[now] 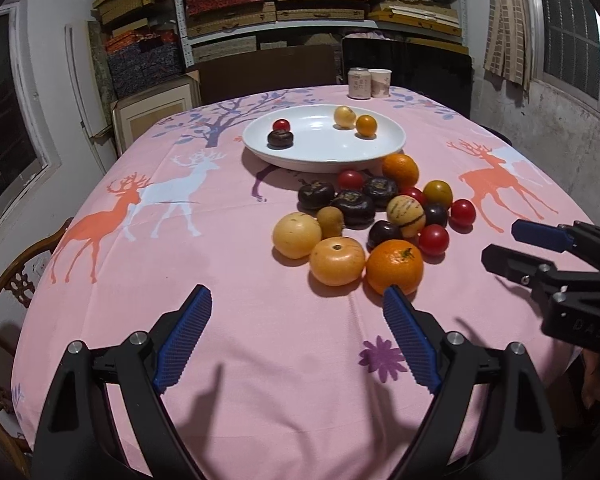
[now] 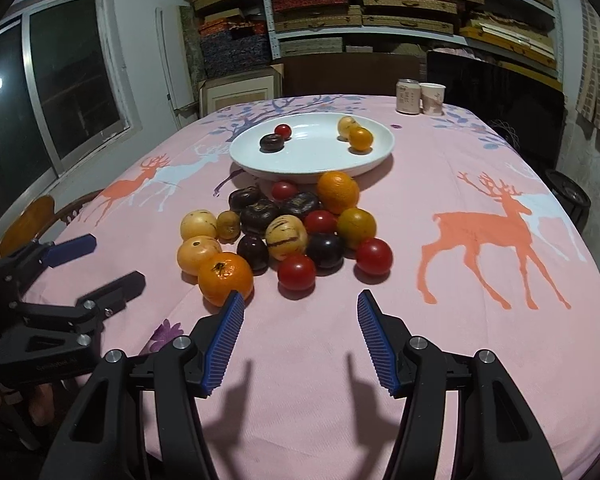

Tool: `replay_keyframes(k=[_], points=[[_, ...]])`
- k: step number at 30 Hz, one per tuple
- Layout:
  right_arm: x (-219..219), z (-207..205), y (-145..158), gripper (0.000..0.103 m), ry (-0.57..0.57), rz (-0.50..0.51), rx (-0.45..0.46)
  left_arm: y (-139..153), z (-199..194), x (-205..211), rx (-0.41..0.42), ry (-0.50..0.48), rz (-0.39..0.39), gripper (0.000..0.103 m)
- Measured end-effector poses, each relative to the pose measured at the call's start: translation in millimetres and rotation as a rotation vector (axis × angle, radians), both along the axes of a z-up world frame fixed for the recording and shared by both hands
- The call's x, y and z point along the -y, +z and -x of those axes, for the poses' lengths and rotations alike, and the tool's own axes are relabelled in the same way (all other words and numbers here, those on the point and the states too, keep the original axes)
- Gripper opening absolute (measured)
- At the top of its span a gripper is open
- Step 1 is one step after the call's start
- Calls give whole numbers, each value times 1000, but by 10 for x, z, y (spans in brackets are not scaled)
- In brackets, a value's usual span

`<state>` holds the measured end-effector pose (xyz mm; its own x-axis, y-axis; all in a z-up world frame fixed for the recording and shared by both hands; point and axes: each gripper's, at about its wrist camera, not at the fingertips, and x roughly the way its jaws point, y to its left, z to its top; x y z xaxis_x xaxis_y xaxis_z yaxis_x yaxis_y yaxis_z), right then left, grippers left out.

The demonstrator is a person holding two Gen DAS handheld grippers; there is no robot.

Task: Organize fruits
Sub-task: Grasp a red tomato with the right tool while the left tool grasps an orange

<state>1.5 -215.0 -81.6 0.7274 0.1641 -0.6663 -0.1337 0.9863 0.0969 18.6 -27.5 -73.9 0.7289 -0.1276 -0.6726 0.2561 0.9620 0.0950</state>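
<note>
Now | left gripper [image 1: 298, 294] fingers wide, empty | right gripper [image 2: 300, 300] fingers wide, low before fruit pile [image 2: 284, 236]

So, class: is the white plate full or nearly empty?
Nearly empty: the white plate holds four small fruits; the pile lies on the tablecloth.

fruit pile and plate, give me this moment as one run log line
left tongs: open, empty | right tongs: open, empty | white plate: four fruits | fruit pile: on tablecloth, near side of plate
</note>
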Motion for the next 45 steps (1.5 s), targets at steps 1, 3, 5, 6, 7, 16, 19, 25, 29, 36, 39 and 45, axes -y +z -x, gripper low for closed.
replay_keyframes(k=[1,3,5,6,7,16,19,25,29,36,39,45], points=[[8,-32,-9,59,-11,14,6,5,-6,-31,-2,6,6,85],[89,-120,-31,59,-44,16,1,8,-9,-60,-6,7,12,85],[230,-241,-58,59,-85,-8,-19,4,-10,-53,-6,-1,15,85],[275,-289,-77,59,-106,-5,-27,1,-7,-41,-6,-8,15,85],[318,-357,-101,59,-124,3,-43,-8,-6,-20,-6,-16,13,85],[339,-794,-345,38,-119,11,-130,-86,-12,98,-25,-55,5,85],[373,-816,-355,31,-111,-25,-133,-93,14,146,-19,-72,-4,85],[415,-625,-314,31,-126,-26,-80,-111,47,317,-17,-121,-14,81],[456,-506,-321,31,-132,-35,-69,-137,47,521,-15,-163,-23,74],[489,-327,-269,31,-127,-40,-56,-267,-110,764,-58,-186,-29,71],[530,-284,-241,31,-136,-42,-45,-298,-175,824,-63,-178,-29,71],[598,-249,-265,31,-145,-59,-52,-382,-280,882,-79,-144,-39,54]])
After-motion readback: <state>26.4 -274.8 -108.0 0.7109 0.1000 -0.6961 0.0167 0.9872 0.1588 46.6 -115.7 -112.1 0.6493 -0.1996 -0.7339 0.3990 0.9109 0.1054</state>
